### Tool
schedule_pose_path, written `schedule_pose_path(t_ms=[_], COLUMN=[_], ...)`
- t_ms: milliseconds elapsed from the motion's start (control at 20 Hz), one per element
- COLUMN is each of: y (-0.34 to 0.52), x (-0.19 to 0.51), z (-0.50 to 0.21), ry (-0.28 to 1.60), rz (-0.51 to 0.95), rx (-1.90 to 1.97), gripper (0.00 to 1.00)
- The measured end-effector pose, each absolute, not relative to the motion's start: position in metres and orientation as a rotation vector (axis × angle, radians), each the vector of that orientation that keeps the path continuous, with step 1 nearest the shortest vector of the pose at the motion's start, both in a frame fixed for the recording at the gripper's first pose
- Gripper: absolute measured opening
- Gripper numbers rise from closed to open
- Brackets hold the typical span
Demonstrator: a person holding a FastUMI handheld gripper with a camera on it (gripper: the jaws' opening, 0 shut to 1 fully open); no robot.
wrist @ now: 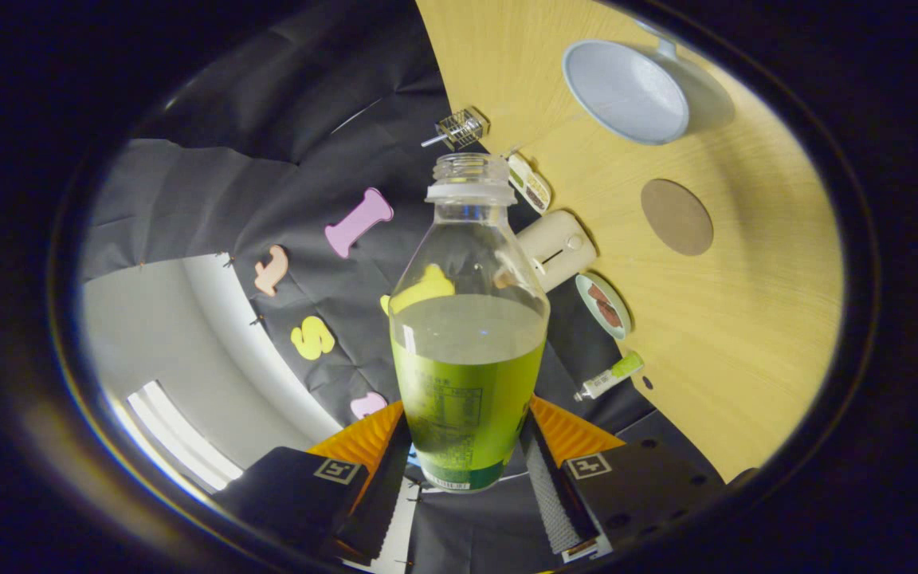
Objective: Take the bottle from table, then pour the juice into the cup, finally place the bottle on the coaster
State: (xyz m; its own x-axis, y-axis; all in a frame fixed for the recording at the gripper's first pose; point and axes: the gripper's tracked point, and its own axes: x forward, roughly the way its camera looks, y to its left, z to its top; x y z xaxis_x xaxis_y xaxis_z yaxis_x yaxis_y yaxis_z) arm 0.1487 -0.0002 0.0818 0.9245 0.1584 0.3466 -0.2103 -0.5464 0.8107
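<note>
Pale wooden table (746, 335) meets a creased black cloth wall (268, 159); beyond, a white lit wall (148, 335).

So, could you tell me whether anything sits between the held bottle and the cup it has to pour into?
Nothing visible does. The claw is shut on the bottle, uncapped and tilted. The cup lies beyond its mouth on the wooden table; a small wire basket and the coaster sit off that line.
</note>
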Motion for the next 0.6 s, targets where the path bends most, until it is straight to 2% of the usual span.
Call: schedule_pose_path(t_ms=[600], y=[0.019], x=[0.145], z=[0.043], ry=[0.132], rz=[0.387], rx=[1.639], gripper=[0.79])
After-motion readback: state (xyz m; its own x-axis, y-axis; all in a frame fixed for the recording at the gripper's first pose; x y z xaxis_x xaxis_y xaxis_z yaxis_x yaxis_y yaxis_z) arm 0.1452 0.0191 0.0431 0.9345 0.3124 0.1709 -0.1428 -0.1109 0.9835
